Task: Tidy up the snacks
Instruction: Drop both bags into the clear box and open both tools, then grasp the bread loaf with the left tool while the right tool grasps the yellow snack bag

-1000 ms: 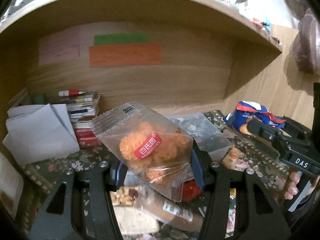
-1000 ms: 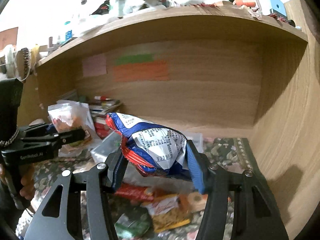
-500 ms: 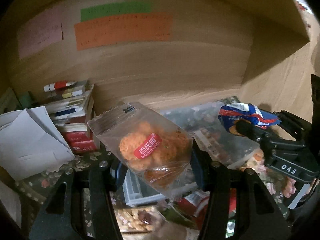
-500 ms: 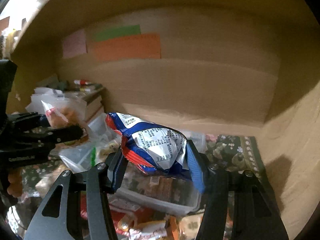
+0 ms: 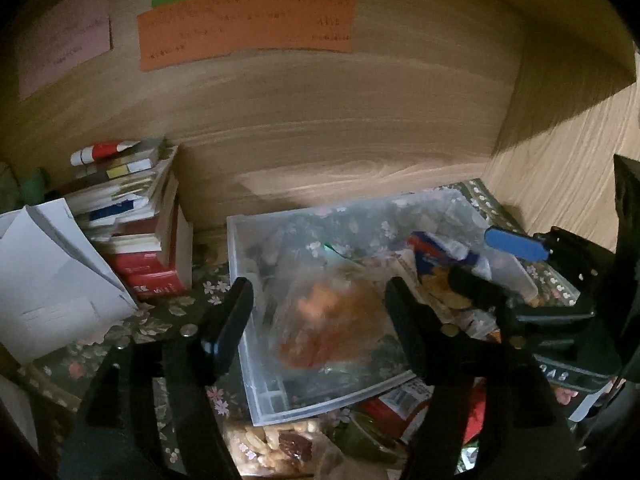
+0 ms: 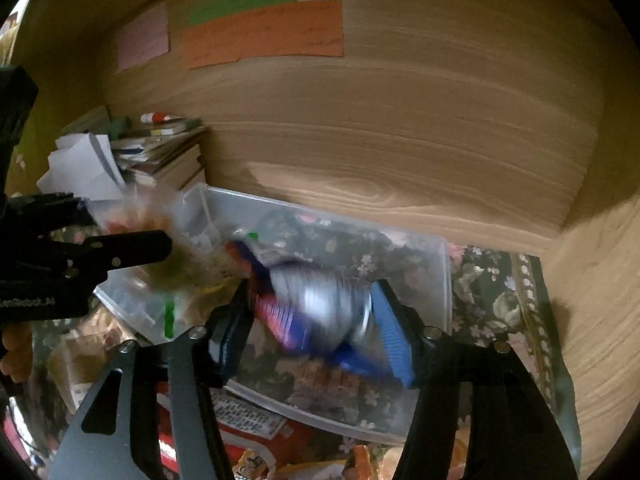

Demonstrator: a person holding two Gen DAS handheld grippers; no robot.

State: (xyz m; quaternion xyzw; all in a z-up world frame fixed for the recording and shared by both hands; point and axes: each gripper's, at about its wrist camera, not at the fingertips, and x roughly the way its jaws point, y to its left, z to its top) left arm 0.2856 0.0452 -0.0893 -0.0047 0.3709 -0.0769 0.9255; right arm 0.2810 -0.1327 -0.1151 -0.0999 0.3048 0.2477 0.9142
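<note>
now both claws hang over the clear plastic bin (image 5: 256, 376) and both are letting go. nearest in the left wrist view, loose snacks still crowd the front edge of the surface, a nut pack (image 5: 272, 446) among them, so the sorting looks far from finished. the left claw (image 5: 318, 312) has its jaws opening around the clear bag of orange crackers (image 5: 328, 328); the bag is a blur, seemingly slipping free and dropping into the bin's near end. same story in the right wrist view: the right claw (image 6: 310, 328) is spreading its blue pads (image 6: 390, 334) while the blue and silver snack bag (image 6: 316, 312) smears downward between them toward the bin floor. i reckon they hover low over the bin so the packets land inside rather than bounce out.

the left view alone shows the right claw's blue pad clear of its bag, further along the bin. the right view alone shows the surface's far right corner, bare floral cloth (image 6: 500, 284). beyond the bin, a book stack (image 5: 140, 240) fills the left back corner, with paper notes (image 5: 244, 24) taped on the wooden wall.
</note>
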